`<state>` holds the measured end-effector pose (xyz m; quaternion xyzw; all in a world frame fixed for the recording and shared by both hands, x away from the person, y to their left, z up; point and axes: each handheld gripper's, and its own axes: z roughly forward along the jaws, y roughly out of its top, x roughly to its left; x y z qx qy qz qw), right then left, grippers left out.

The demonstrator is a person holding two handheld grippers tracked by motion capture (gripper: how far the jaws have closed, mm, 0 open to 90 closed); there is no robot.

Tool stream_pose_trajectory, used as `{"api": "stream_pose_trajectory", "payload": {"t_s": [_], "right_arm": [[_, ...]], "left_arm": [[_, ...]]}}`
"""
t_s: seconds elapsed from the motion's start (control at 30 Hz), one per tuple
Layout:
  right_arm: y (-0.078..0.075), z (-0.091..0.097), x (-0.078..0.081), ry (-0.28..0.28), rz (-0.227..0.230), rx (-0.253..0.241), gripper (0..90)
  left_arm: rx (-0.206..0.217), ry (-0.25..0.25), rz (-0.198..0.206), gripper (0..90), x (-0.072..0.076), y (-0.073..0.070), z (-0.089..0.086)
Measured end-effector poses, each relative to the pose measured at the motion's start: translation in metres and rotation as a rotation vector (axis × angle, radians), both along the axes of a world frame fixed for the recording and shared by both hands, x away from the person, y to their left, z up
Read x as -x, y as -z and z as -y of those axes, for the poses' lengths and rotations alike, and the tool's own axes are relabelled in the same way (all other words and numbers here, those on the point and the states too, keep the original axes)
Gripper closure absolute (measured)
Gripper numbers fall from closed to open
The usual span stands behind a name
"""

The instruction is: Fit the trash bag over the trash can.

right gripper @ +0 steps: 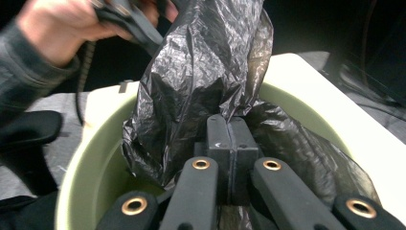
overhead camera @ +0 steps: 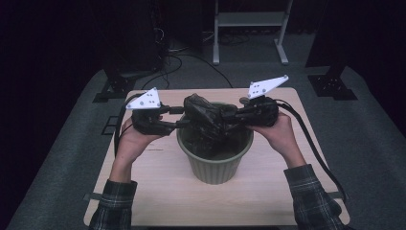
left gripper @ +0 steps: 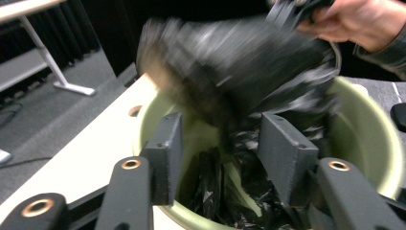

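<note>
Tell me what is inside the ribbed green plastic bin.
A crumpled black plastic bag fills the ribbed green plastic bin, bunching up above its rim. The right gripper is shut on the film. The bag covers the bin's bottom, so anything beneath is hidden.

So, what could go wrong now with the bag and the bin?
1. The right gripper pinches a thin fold of the black bag; a hard pull may tear the film.
2. The left gripper stands open over the bin, with no bag pressed between its pads, so the bag may slump back inside.
3. The bin is held by nothing; tugging the bag could tip it.
</note>
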<state>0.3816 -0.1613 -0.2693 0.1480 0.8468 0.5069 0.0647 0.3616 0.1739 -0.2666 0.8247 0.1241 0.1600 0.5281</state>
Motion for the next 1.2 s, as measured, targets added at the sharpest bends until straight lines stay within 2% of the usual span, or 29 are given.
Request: {"api": "stream_pose_trajectory", "payload": {"t_s": [0.07, 0.13, 0.2, 0.27, 0.33, 0.5, 0.57, 0.63, 0.8, 0.87, 0.93, 1.0, 1.2], "right_arm": [[0.002, -0.001, -0.001, 0.019, 0.005, 0.019, 89.9], [0.004, -0.002, -0.001, 0.018, 0.002, 0.026, 89.8], [0.004, -0.005, 0.001, 0.008, 0.007, 0.022, 89.9], [0.005, -0.008, 0.002, -0.009, 0.007, 0.007, 89.8], [0.005, -0.009, 0.003, -0.022, 0.002, -0.01, 89.9], [0.001, -0.008, 0.005, -0.058, -0.008, -0.067, 89.8], [-0.001, -0.011, 0.005, -0.07, -0.011, -0.076, 89.8], [-0.004, -0.017, 0.006, -0.088, -0.008, -0.08, 89.8], [-0.008, -0.032, 0.012, -0.143, -0.007, -0.093, 89.7], [-0.008, -0.036, 0.015, -0.163, -0.002, -0.093, 83.7], [-0.008, -0.035, 0.017, -0.177, -0.008, -0.088, 73.2], [-0.009, -0.031, 0.019, -0.176, -0.007, -0.075, 68.5], [-0.016, 0.001, 0.014, -0.105, -0.008, -0.121, 68.1]], "left_arm": [[0.007, -0.004, 0.021, 47.1, 0.006, -0.008, -0.001], [0.029, 0.016, 0.034, 48.1, 0.01, -0.015, 0.002], [0.015, 0.031, 0.044, 49.5, 0.011, -0.019, 0.01], [-0.007, 0.043, 0.039, 49.9, 0.009, -0.018, 0.021], [-0.022, 0.045, 0.018, 49.8, 0.004, -0.013, 0.031], [-0.029, 0.102, -0.05, 50.7, -0.008, 0.009, 0.049], [-0.03, 0.119, -0.065, 52.3, -0.009, 0.014, 0.055], [-0.044, 0.133, -0.07, 57.7, -0.01, 0.017, 0.058], [-0.077, 0.18, -0.052, 82.3, -0.006, 0.018, 0.058], [-0.084, 0.188, -0.043, 89.2, -0.004, 0.019, 0.056], [-0.09, 0.178, -0.039, 89.6, -0.002, 0.021, 0.052], [-0.089, 0.175, -0.029, 89.6, -0.002, 0.022, 0.046], [-0.078, 0.187, -0.01, 89.6, 0.005, 0.022, 0.032]]}}
